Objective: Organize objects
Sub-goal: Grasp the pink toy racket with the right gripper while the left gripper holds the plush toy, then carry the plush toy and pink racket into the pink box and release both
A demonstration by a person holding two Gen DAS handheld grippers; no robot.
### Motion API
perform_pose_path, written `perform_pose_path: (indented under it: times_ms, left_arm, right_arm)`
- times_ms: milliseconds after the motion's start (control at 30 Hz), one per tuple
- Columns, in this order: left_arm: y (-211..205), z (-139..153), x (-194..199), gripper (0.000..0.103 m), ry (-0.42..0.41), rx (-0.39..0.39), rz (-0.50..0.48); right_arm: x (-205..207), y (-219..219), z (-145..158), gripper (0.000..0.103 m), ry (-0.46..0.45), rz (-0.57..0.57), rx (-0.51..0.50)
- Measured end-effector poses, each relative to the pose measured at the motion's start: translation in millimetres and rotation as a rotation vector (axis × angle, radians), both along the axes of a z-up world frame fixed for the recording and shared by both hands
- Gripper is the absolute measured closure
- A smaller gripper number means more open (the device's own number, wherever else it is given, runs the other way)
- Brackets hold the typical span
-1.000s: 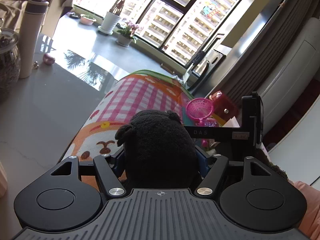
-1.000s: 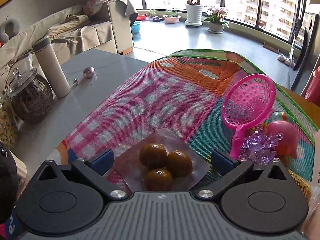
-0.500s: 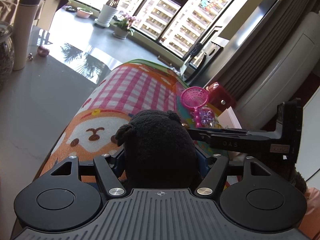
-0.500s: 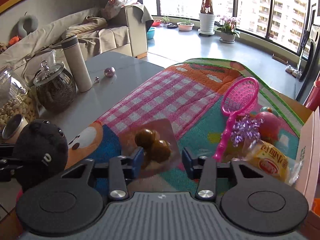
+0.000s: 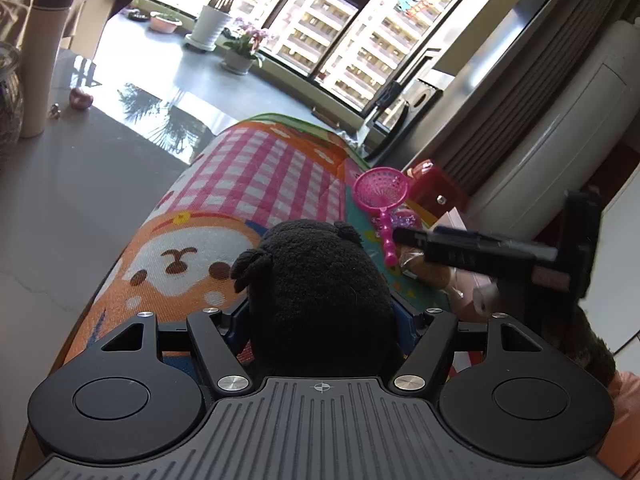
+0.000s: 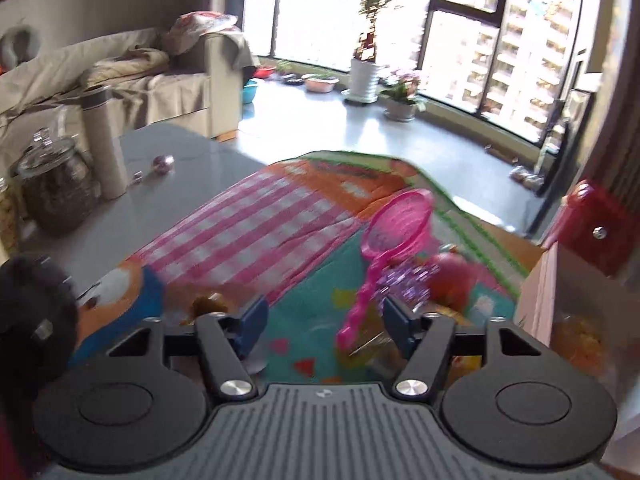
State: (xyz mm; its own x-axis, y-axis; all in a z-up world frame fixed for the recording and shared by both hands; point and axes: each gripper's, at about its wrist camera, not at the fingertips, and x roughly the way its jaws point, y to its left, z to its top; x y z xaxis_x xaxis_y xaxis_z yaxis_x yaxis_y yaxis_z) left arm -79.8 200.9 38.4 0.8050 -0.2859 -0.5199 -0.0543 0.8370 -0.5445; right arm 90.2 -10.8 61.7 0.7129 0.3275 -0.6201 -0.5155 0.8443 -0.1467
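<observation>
My left gripper (image 5: pixel 320 316) is shut on a black plush toy (image 5: pixel 316 292) and holds it above the colourful play mat (image 5: pixel 260 168). The plush also shows at the left edge of the right wrist view (image 6: pixel 36 304). My right gripper (image 6: pixel 324 320) is open and empty above the mat (image 6: pixel 248 232); it shows from the side in the left wrist view (image 5: pixel 480 256). A clear pack of brown balls (image 6: pixel 206 306) lies just left of its left finger. A pink toy net (image 6: pixel 396 228), a purple spiky toy (image 6: pixel 408 280) and a pink round toy (image 6: pixel 452 276) lie to the right.
A grey table (image 6: pixel 180 168) carries a glass jar (image 6: pixel 56 188), a white thermos (image 6: pixel 102 148) and a small pink ball (image 6: pixel 163 163). A red box (image 6: pixel 596 228) and a snack packet (image 6: pixel 580 340) sit at the right. A sofa (image 6: pixel 120 76) stands behind.
My right gripper was shut on the pack of brown balls; it has opened and swung right, leaving the pack to its left. My left gripper keeps holding the plush, shifting slightly.
</observation>
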Motion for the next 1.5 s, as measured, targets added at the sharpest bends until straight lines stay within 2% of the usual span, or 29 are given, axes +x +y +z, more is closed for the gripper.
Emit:
perform_pose_path:
  times_ms: [67, 100, 200, 267, 300, 333, 367, 400, 433, 533, 567, 733, 833, 1033, 1167, 1333, 1500]
  left_arm:
    - [1, -3, 0, 0.030, 0.005, -0.004, -0.003]
    - [1, -4, 1, 0.030, 0.008, -0.006, -0.004]
    - [1, -5, 1, 0.030, 0.016, -0.005, -0.008]
    - [3, -6, 1, 0.030, 0.023, -0.002, -0.001]
    - [4, -6, 0, 0.030, 0.026, -0.001, 0.004]
    - [6, -6, 0, 0.030, 0.029, 0.000, 0.010]
    - [7, -6, 1, 0.030, 0.031, 0.001, 0.015]
    - [8, -6, 1, 0.030, 0.031, 0.002, 0.019]
    - [9, -6, 2, 0.030, 0.030, 0.003, 0.021]
    - [7, -5, 4, 0.030, 0.026, 0.005, 0.009]
    - [5, -5, 5, 0.030, 0.025, 0.006, 0.001]
    - [-6, -6, 7, 0.030, 0.022, -0.004, -0.037]
    - [-12, -4, 5, 0.030, 0.016, -0.010, -0.053]
    - [-39, 12, 2, 0.030, -0.008, 0.050, -0.159]
    - [-65, 24, 5, 0.030, -0.028, 0.055, -0.244]
    - [-118, 62, 30, 0.030, -0.103, 0.088, -0.380]
    - [-187, 117, 89, 0.030, -0.217, 0.154, -0.462]
  right_arm:
    - [26, 7, 1, 0.006, -0.089, -0.089, -0.054]
    - [38, 12, 0, 0.001, -0.119, -0.106, -0.086]
    - [75, 34, -16, 0.000, -0.147, -0.115, -0.219]
    - [87, 46, -30, 0.001, -0.143, -0.067, -0.297]
    - [91, 52, -35, 0.003, -0.137, -0.040, -0.329]
    - [94, 54, -38, 0.016, -0.123, -0.023, -0.345]
    - [96, 55, -40, 0.033, -0.101, -0.011, -0.350]
    - [99, 54, -41, 0.039, -0.072, -0.002, -0.349]
    - [99, 52, -39, 0.041, -0.069, -0.005, -0.340]
    - [91, 35, -24, 0.083, -0.032, -0.017, -0.269]
    - [88, 26, -17, 0.086, -0.007, -0.026, -0.224]
    - [46, -18, 19, 0.088, 0.024, -0.025, -0.086]
    - [17, -40, 35, 0.096, 0.046, -0.021, -0.031]
    - [-56, -104, 74, 0.097, -0.011, -0.062, 0.077]
    - [-95, -153, 90, 0.097, -0.027, -0.140, 0.127]
    - [-136, -211, 94, 0.097, -0.072, -0.247, 0.162]
    - [-165, -250, 90, 0.097, -0.117, -0.328, 0.172]
